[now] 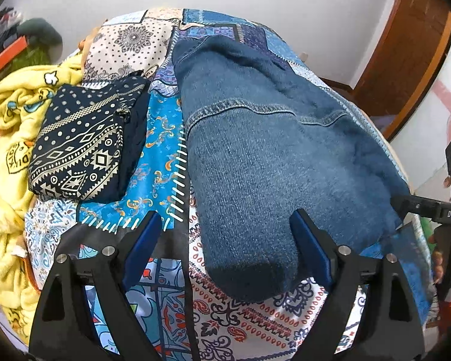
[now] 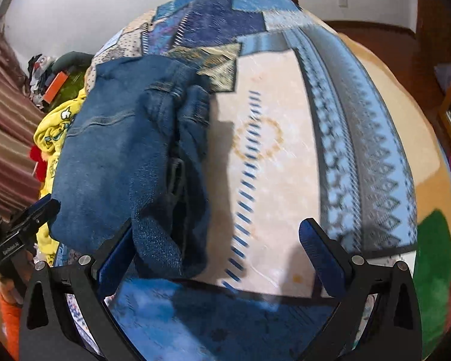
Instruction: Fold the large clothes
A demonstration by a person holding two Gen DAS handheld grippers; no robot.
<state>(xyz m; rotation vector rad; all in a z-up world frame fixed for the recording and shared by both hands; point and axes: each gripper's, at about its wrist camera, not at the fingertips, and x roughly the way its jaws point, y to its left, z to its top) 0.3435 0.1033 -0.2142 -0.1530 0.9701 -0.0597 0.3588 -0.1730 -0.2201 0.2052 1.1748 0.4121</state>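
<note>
Your left gripper (image 1: pixel 225 234) is spread wide, its blue pads (image 1: pixel 142 240) apart and nothing between them but the near end of the jeans (image 1: pixel 273 156), which lies under the gap without either pad touching it that you can see. The jeans stretch lengthwise away from you on the patchwork bedspread (image 1: pixel 153 138), folded into a long strip, with the seamed upper part further off. To their left, apart from them, sits a folded dark patterned cloth (image 1: pixel 84 147), and beyond that a heap of yellow fabric (image 1: pixel 12 120) at the bed's edge.

Your right gripper (image 2: pixel 216 246) is also released, jaws wide. From its camera the jeans (image 2: pixel 111 162) lie left of centre, bunched along their right edge (the waistband and a belt loop show there). A denim corner touches or overlaps the left pad (image 2: pixel 117 255); the right pad (image 2: pixel 318 249) stands free over the pale panel of the bedspread (image 2: pixel 273 165). This view is blurred, so you cannot tell whether that pad presses the denim. The other gripper's tip (image 2: pixel 36 213) shows at the far left, beside the jeans' edge.
</note>
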